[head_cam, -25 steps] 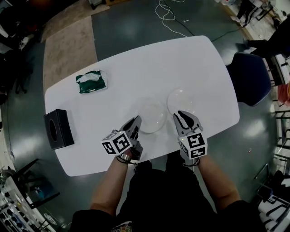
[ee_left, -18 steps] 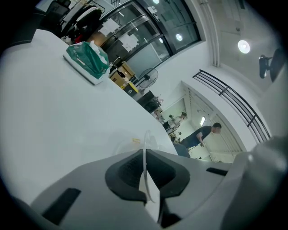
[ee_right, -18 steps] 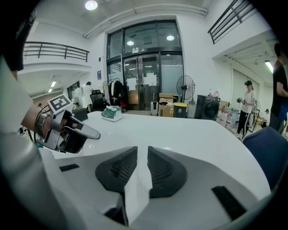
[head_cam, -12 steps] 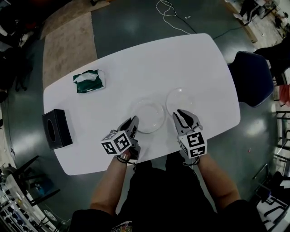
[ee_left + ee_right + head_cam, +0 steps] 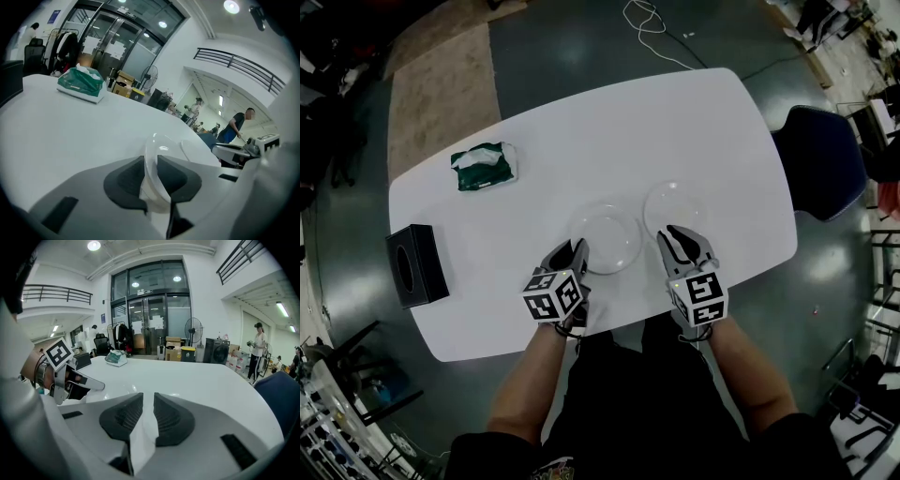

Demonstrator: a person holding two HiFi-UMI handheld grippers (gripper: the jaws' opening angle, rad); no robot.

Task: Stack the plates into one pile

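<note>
Two round, clear plates lay unstacked on the glossy white table [image 5: 581, 141]: left plate [image 5: 607, 237], right plate [image 5: 673, 204]. The left gripper [image 5: 574, 251] jaws had just been opening, loose about the left plate's thin rim. The right gripper [image 5: 682, 236] stood parted, ribbed pads empty.

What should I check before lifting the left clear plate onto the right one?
1. Rim of the left clear round plate between the left tongs: ok.
2. Those tongs gripping it: not ok; they have just been opening, pads apart.
3. Target, the right clear round plate, flat on the white table: ok.
4. Are the right tongs off that plate: cannot tell; they sit at its near edge.
5. Both plates free of the green tissue pack and black box: ok.
</note>
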